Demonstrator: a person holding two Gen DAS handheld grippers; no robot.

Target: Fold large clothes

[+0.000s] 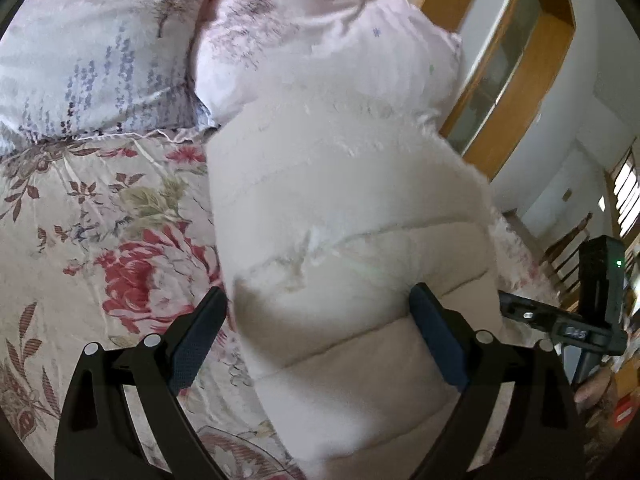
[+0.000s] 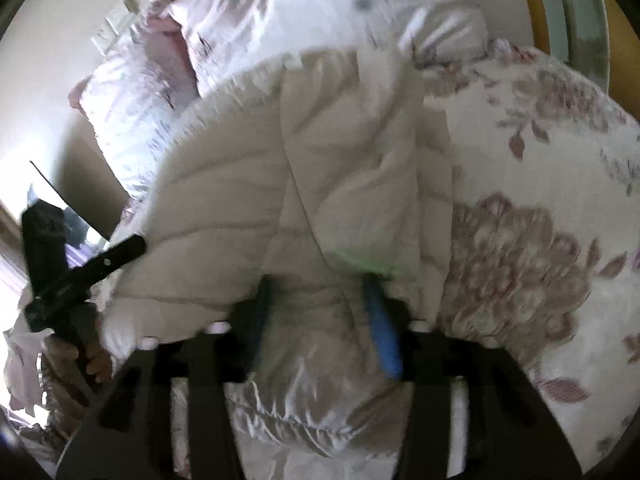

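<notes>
A cream quilted puffer coat (image 1: 352, 208) with a fluffy fur trim lies bunched on a floral bedspread (image 1: 112, 220). My left gripper (image 1: 320, 300) is open, its two fingers spread wide around the near end of the coat, which fills the gap between them. In the right wrist view the same coat (image 2: 304, 168) rises in front of me. My right gripper (image 2: 320, 292) has its fingers pressed into a shiny fold of the coat at its near end. The right gripper also shows in the left wrist view (image 1: 592, 312), and the left gripper in the right wrist view (image 2: 80, 272).
Two pale floral pillows (image 1: 120, 52) lie at the head of the bed behind the coat. A wooden-framed door (image 1: 516, 64) stands to the right of the bed. The floral bedspread (image 2: 540, 220) spreads out to the right in the right wrist view.
</notes>
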